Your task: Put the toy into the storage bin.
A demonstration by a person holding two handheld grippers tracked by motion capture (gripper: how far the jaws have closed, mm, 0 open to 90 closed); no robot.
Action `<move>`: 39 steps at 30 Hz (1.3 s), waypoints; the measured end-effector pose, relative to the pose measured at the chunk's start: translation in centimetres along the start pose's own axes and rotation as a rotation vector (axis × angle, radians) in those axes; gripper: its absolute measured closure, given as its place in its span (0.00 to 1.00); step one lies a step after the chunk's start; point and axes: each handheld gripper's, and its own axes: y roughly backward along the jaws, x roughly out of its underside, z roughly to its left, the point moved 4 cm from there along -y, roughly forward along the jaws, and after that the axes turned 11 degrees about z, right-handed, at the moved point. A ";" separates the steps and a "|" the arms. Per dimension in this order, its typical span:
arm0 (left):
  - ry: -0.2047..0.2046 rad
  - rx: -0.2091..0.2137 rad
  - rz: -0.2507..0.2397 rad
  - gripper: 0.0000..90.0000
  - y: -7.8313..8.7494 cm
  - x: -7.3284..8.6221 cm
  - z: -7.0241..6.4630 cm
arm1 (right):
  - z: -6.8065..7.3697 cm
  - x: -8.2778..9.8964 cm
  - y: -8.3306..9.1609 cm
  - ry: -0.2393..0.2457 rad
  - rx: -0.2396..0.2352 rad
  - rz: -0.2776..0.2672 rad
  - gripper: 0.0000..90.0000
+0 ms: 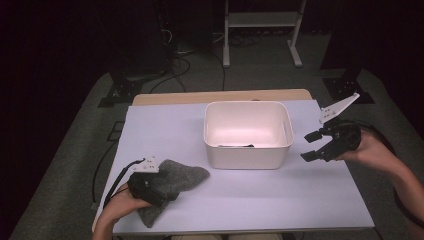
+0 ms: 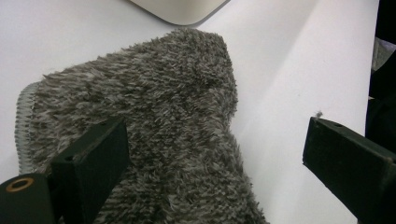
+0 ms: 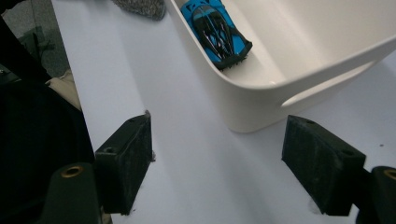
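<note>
From the high view the bench carries a white bin near its middle and a grey fuzzy cloth at the near left corner. The left gripper sits on the cloth, low over the bench, with a hand behind it. The right gripper hovers beside the bin's right wall, apart from it, with nothing between its fingers.

The left gripper view brings the cloth close — a shaggy pile of grey fibre with a stitched hem along one edge, lying flat on the bench. The fingers stand spread wide: one finger rests over the cloth, the other is off it, above bare bench. They pinch nothing. A corner of the bin shows at the top edge.

The right gripper view shows what the high view barely hints at: inside the bin lies a blue toy car with black stripes, tucked against the wall; from above it reads as a dark sliver at the bin's floor. This gripper's fingers are spread too, empty, over bare bench just beside the bin's handle slot. A bit of the cloth shows at the top of that view.
</note>
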 end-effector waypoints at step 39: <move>-0.002 -0.013 0.000 0.03 0.2 0.0 -0.1 | -0.4 5.4 -5.0 -0.106 -0.070 -0.076 0.19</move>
